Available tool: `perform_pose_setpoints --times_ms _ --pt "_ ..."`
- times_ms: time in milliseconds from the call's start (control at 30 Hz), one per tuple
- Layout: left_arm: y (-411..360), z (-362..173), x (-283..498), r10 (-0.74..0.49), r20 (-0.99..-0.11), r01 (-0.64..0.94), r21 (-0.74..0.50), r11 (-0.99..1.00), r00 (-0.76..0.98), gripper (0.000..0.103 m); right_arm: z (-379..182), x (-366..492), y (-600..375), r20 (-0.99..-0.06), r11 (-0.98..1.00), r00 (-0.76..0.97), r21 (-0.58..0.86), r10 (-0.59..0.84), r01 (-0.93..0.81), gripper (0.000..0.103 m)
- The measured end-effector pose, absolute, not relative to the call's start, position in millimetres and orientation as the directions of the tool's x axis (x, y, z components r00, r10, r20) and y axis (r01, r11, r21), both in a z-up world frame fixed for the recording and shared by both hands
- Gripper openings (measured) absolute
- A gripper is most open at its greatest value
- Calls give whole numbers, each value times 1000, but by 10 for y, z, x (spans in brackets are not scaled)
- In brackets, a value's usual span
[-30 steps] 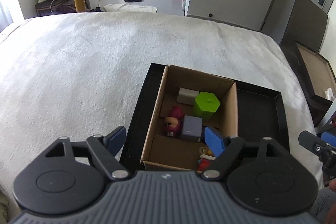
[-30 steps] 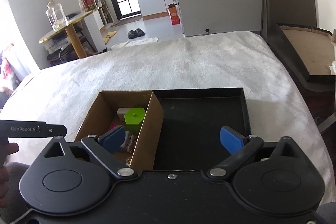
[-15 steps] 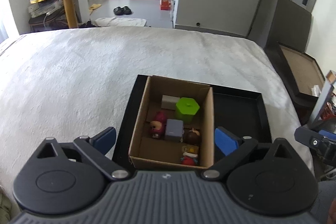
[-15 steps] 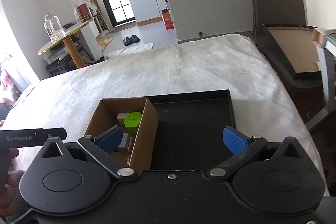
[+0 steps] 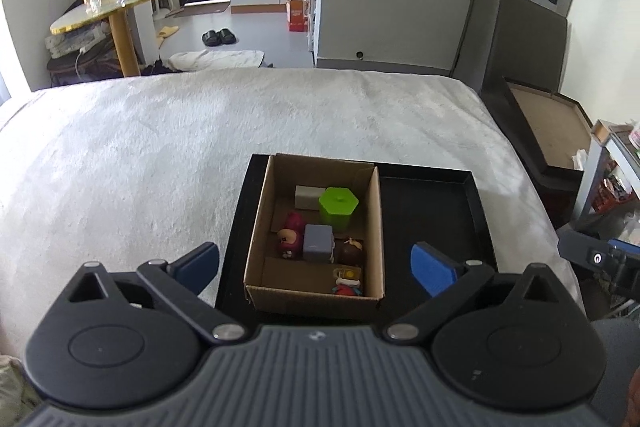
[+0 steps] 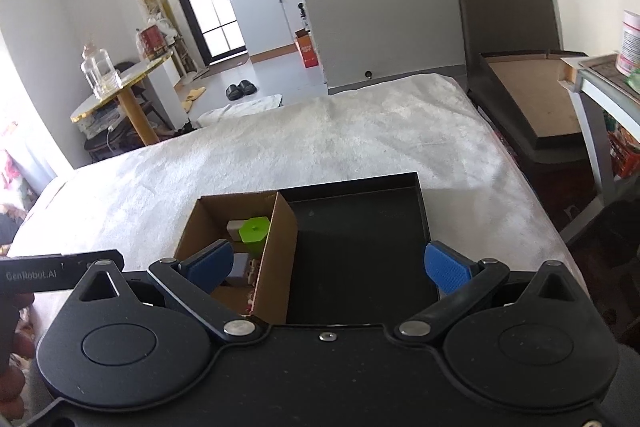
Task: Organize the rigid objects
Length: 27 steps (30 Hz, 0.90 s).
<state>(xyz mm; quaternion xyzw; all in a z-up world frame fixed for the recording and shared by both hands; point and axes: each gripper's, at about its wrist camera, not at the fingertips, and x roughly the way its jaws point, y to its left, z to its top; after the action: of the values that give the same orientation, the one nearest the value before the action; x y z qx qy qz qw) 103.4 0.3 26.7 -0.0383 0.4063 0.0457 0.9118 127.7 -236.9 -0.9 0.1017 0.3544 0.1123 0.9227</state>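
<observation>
Left wrist view: cardboard box [image 5: 316, 291] of toys in black tray [image 5: 476, 211] on bed. Left tool [image 5: 314, 261], right tool [image 6: 326, 265] released, empty. Advice: descend vertically over green hexagon [image 5: 338, 205], avoiding walls.

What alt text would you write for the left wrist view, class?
An open cardboard box of small toys, including a green hexagonal container, sits in a black tray on a white blanket. The left gripper hovers open, empty.

Both wrist cameras looked forward and down from near the bed's edge, sharing the cardboard box [image 5: 316, 227] [image 6: 236, 251] and black tray [image 5: 432, 211] [image 6: 360, 247].
</observation>
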Motion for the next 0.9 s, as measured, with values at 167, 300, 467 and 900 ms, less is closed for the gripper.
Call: perform_pose_setpoints --times_ms 167,300,467,900 --pt "18 399 893 43 -725 -104 -40 994 687 102 67 1155 -2372 -629 955 728 263 275 -133 103" --pt "52 455 773 34 -713 -104 -55 993 700 102 138 1059 -2365 -617 956 738 260 274 -137 103" --pt "78 537 600 35 -705 -99 -50 994 709 102 213 930 -2369 -611 957 745 261 267 -128 103" --pt "50 757 255 14 -658 -66 -55 996 753 102 419 616 -2393 -604 968 764 227 228 -110 103"
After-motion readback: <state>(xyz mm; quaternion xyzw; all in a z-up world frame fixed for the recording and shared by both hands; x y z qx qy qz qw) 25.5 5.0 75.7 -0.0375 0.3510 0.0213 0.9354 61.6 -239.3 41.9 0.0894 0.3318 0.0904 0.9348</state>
